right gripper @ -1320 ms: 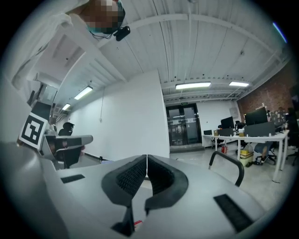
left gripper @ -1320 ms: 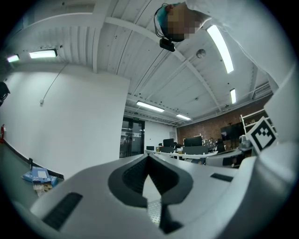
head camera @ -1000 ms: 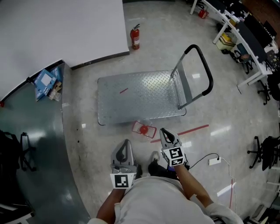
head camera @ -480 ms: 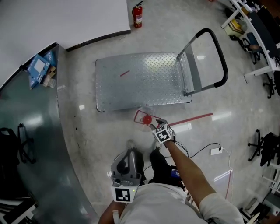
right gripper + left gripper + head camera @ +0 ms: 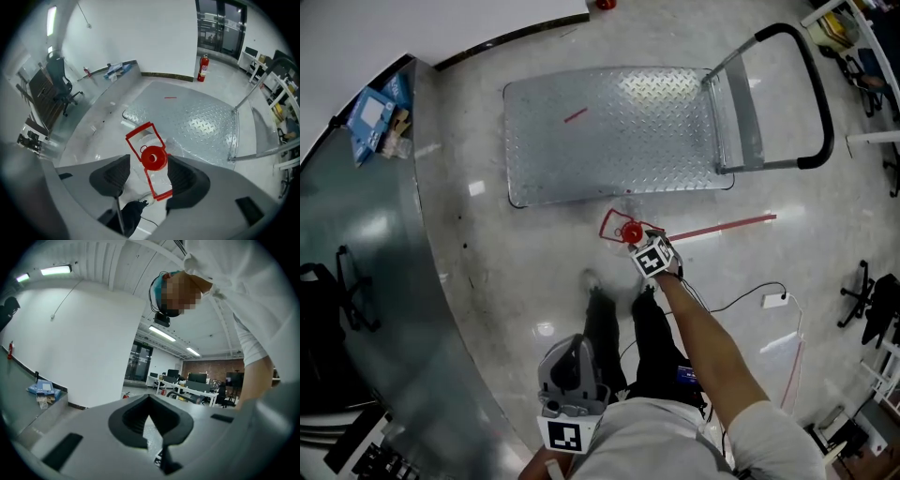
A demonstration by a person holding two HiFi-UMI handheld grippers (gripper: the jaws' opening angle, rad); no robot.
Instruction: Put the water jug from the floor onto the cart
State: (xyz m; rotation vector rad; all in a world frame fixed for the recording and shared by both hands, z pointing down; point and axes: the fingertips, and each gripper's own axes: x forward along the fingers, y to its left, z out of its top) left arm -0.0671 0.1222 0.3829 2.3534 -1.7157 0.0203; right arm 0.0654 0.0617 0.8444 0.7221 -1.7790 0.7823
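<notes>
Clear jug (image 5: 619, 228) with a red cap (image 5: 153, 158) and red frame handle (image 5: 139, 131) sits on the floor (image 5: 487, 267), just beside the cart (image 5: 609, 131). Right gripper (image 5: 635, 238) is over it, jaws opening, cap between the pads (image 5: 181, 176), not pinched. Left gripper (image 5: 571, 361) by the body, jaws together, empty

Readable text: you are finding none anywhere in these views.
Marker cube (image 5: 652, 259) beside the water jug (image 5: 630, 232): it is showing you a black-and-white square code, no letters or digits.
Marker cube (image 5: 566, 435) close to your body: it is showing the same kind of code.
Fire extinguisher (image 5: 203, 68): its label is coming out too small to read.
Blue box (image 5: 373, 114): its print is blurring out.
</notes>
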